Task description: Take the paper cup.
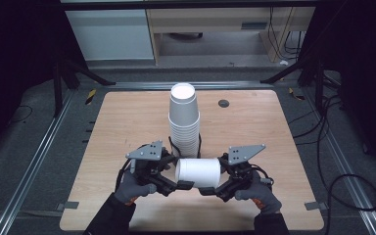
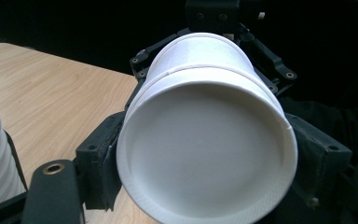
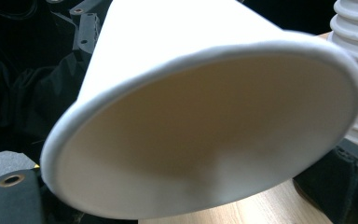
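**Cup held sideways between two grippers, in front of the stack**

A white paper cup lay on its side in the air above the bench, just in front of the stack of upturned white cups. That stack stood near the middle of the bench, bottom up, its ribbed rims showing one under another.

The left gripper met the cup's left end and the right gripper its right end, so the cup spanned the gap between them. A gloved hand carried the left gripper, and another hand the right.

In the left gripper view the cup's base faced the camera, with black pads close against its sides; a seam line suggested two cups nested, one in the other. In the right gripper view the cup's open mouth faced the camera, with the stack just behind it. Each gripper stood partly closed around its end of the cup. Whether the pads actually pressed on the wall I could not tell.

A small dark round disc sat in the bench beyond and right of the stack. No brand, label or writing could be read on the cup or the stack.
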The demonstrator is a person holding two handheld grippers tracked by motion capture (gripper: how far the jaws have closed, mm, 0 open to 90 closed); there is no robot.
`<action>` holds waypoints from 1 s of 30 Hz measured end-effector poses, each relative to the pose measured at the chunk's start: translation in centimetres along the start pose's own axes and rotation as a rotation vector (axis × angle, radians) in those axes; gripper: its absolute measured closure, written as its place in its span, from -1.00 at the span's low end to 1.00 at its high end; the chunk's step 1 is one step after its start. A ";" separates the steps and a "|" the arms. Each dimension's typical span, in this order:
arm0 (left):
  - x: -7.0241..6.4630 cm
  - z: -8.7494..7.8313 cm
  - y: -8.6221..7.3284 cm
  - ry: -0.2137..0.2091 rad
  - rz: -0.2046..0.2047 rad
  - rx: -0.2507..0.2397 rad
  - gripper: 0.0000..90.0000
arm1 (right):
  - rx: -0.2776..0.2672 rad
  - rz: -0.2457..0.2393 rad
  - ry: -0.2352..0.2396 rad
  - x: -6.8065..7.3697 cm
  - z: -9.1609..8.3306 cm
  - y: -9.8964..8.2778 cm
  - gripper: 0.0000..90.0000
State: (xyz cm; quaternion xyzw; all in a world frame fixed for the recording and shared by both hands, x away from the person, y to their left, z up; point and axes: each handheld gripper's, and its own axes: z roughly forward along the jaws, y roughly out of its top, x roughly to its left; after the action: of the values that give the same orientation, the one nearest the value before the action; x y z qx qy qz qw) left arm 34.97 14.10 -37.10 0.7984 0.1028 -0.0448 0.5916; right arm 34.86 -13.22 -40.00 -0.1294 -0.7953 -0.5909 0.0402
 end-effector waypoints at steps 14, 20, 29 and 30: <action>0.0 -2.4 0.7 0.060 0.007 -0.008 -0.60 | 0.043 -0.022 -0.027 -0.3 -0.9 0.9 -0.77; 0.2 -3.8 0.5 0.098 0.006 0.046 -0.63 | 0.127 -0.049 -0.051 -0.6 -1.2 2.0 -0.77; 0.9 -3.9 0.3 0.114 0.006 0.115 -0.64 | 0.230 -0.076 -0.069 -1.3 -0.9 3.1 -0.78; 0.9 -3.4 0.3 0.110 0.015 0.135 -0.65 | 0.249 -0.084 -0.070 -1.4 -0.8 3.3 -0.78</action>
State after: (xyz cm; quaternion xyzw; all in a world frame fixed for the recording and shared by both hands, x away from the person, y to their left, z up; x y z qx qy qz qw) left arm 35.76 17.41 -35.99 0.8385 0.1257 -0.0032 0.5302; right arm 36.98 -13.30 -37.02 -0.1106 -0.8682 -0.4838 0.0036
